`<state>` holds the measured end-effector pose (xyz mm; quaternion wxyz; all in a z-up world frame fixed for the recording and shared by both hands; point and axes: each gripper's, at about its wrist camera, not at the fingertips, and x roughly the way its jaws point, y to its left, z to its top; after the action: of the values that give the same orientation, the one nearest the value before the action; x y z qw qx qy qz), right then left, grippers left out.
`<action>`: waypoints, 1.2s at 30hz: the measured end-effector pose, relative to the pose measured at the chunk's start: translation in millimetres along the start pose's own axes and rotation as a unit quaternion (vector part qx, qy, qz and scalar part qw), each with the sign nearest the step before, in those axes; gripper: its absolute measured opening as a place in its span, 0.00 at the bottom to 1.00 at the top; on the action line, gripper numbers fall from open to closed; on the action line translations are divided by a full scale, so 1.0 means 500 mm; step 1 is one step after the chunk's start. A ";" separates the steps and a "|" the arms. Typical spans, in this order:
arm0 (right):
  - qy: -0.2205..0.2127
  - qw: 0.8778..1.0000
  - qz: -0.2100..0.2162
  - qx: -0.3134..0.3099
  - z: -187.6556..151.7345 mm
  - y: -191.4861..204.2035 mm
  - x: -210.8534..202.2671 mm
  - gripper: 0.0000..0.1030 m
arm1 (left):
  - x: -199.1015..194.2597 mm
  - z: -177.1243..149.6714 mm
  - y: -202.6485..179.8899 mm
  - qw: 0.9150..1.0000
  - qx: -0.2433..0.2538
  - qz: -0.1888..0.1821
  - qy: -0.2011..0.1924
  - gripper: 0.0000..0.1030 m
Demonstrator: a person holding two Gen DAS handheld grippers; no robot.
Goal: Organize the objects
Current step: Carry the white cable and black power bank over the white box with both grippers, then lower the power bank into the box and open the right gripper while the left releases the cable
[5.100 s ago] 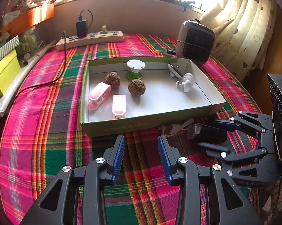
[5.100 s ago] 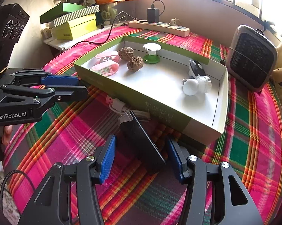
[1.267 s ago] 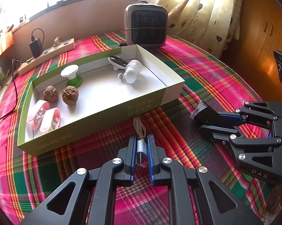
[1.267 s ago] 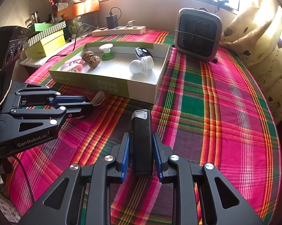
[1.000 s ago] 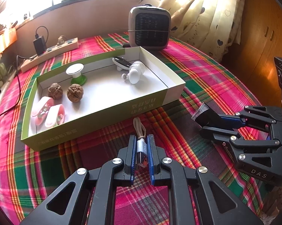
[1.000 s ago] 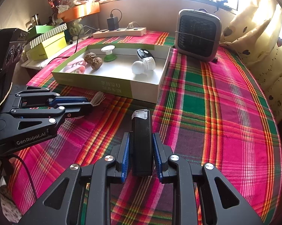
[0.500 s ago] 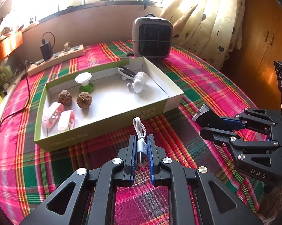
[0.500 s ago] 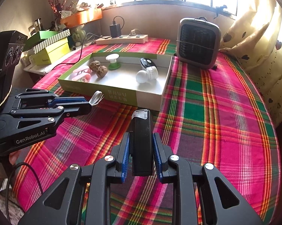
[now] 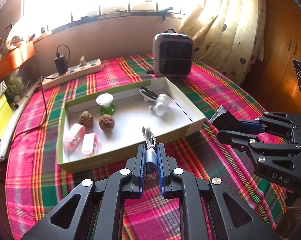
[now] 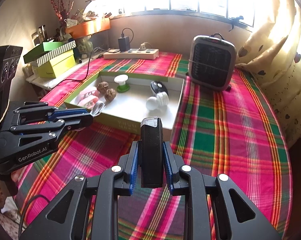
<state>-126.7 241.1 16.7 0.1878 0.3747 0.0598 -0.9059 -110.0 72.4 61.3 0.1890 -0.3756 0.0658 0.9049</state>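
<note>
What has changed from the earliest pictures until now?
Both grippers were open then. The left gripper has shut on the white USB cable, the right gripper on the black device; both things left the tablecloth beside the box and are lifted. The items in the box stayed.

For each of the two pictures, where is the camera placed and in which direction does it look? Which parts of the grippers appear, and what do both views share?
Left wrist view: sits on the left gripper, looking forward and down at the green box; jaws shut on a USB cable; right gripper at its right edge.
Right wrist view: sits on the right gripper, facing the same box; jaws shut on a black device; left gripper at its left.
Shared: box, heater, power strip, plaid cloth.
</note>
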 end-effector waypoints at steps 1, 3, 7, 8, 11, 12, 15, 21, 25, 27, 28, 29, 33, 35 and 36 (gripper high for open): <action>-0.001 1.000 0.000 -0.001 0.005 0.000 0.002 0.24 | 0.000 0.002 0.004 1.000 -0.002 0.002 -0.001 0.10; -0.002 1.000 0.004 -0.002 0.016 0.001 0.006 0.24 | -0.001 0.006 0.010 1.000 -0.006 0.005 -0.003 0.10; -0.001 1.000 0.010 0.000 0.038 0.003 0.019 0.24 | 0.003 0.011 0.029 1.000 -0.016 0.013 -0.004 0.10; -0.001 1.000 0.013 -0.001 0.045 0.004 0.024 0.24 | 0.005 0.012 0.033 1.000 -0.018 0.015 -0.003 0.10; 0.003 1.000 0.012 -0.005 0.062 0.008 0.038 0.24 | 0.011 0.016 0.043 1.000 -0.024 0.019 -0.002 0.10; 0.002 1.000 0.012 -0.006 0.068 0.009 0.042 0.24 | 0.013 0.018 0.046 0.999 -0.026 0.019 -0.003 0.10; 0.004 1.000 0.018 -0.004 0.087 0.010 0.058 0.24 | 0.018 0.020 0.054 0.999 -0.031 0.021 -0.003 0.10; 0.010 1.000 0.023 -0.008 0.123 0.016 0.095 0.24 | 0.036 0.025 0.072 0.999 -0.044 0.025 0.001 0.10; 0.022 0.999 0.031 -0.002 0.145 0.017 0.130 0.24 | 0.049 0.028 0.083 0.998 -0.051 0.025 0.002 0.10; 0.027 0.999 0.032 0.000 0.153 0.021 0.148 0.24 | 0.055 0.029 0.089 0.998 -0.055 0.025 0.005 0.10; 0.031 0.999 0.032 0.002 0.155 0.021 0.156 0.24 | 0.060 0.029 0.092 0.998 -0.057 0.025 0.007 0.10; 0.035 0.999 0.032 0.004 0.159 0.022 0.166 0.24 | 0.063 0.029 0.094 0.998 -0.059 0.025 0.008 0.10; 0.048 0.998 0.035 0.006 0.167 0.021 0.198 0.24 | 0.074 0.031 0.099 0.998 -0.057 0.023 0.011 0.09; 0.054 0.998 0.035 0.007 0.171 0.022 0.213 0.24 | 0.083 0.031 0.102 0.998 -0.058 0.022 0.015 0.09; 0.055 0.998 0.034 0.008 0.172 0.021 0.218 0.24 | 0.086 0.030 0.103 0.998 -0.059 0.022 0.017 0.09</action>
<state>-249.9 177.7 2.0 0.2121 0.4275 0.0503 -0.8773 -167.8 41.4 40.2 0.1455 -0.4002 0.0236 0.9045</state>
